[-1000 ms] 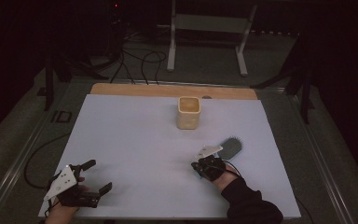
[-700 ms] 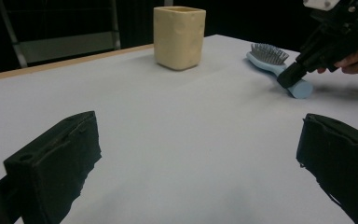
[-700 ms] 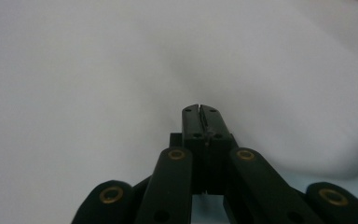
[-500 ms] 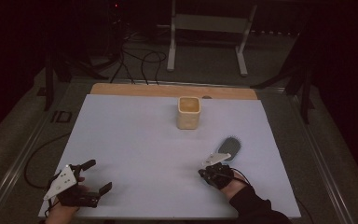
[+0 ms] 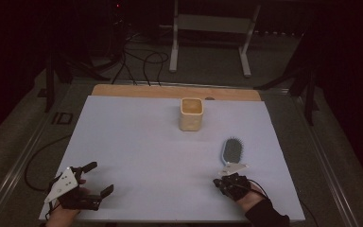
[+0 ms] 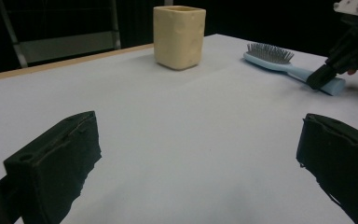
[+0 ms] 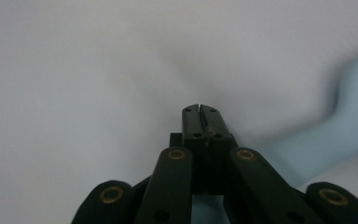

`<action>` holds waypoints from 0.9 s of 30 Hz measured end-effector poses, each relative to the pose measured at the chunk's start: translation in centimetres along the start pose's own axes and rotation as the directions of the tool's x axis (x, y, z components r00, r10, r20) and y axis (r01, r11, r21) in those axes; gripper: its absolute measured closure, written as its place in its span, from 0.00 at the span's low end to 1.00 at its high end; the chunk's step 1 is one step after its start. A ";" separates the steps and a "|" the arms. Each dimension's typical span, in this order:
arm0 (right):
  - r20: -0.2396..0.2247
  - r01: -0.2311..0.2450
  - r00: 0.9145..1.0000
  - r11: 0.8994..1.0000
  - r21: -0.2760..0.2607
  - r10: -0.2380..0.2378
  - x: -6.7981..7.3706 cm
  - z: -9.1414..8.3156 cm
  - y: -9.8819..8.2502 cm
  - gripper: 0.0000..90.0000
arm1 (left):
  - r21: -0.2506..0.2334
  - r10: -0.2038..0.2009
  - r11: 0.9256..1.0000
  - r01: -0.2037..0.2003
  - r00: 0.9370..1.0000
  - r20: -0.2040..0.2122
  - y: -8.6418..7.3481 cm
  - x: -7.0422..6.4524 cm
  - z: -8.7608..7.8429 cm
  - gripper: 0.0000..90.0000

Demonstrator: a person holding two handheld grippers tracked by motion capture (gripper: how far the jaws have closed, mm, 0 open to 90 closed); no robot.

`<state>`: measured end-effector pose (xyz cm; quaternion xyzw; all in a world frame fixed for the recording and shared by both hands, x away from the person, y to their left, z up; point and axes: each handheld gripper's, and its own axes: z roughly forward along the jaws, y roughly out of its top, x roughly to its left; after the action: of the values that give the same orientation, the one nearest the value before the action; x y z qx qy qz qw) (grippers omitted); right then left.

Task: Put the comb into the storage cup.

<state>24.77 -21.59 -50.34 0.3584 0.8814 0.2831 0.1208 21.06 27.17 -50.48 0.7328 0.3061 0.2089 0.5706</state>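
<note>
Right gripper (image 5: 228, 181) clenched empty at 5 o'clock, just beside the hairbrush (image 5: 231, 151) handle end; likely regrasp, so spread the jaws, straddle the handle squarely, then lift toward the cup (image 5: 191, 114) at 12; left gripper (image 5: 93, 178) released, idle at 7.

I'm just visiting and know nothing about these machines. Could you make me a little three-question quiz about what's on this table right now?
1. True or false: the hairbrush lies bristles up.
2. Which gripper has its jaws wide apart: A, the left gripper, or B, the right gripper?
3. Fill in: the cream cup stands ____ the hairbrush, toward the table's far edge.

Key
1. True.
2. A; the right gripper's jaws are pressed together beside the brush handle.
3. Beyond.
</note>
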 end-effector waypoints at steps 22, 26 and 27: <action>0.081 -0.088 0.993 0.995 0.039 0.084 -3.1 -2.6 -3.7 1.00 | 0.001 0.009 1.000 -0.009 1.000 -0.003 0.0 -0.1 0.1 0.00; 0.098 -0.105 0.990 0.994 0.035 0.102 -3.9 -2.9 -4.1 1.00 | 0.005 0.011 1.000 -0.011 1.000 -0.002 0.0 -0.1 0.2 0.00; 0.104 -0.109 0.989 0.993 0.033 0.105 -4.1 -3.0 -4.2 1.00 | 0.004 0.012 1.000 -0.012 1.000 -0.002 0.0 0.0 0.2 0.00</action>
<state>24.09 -28.13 -50.34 0.4216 0.8589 0.2532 0.1433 21.14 27.01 -50.49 0.7356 0.3027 0.2127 0.5674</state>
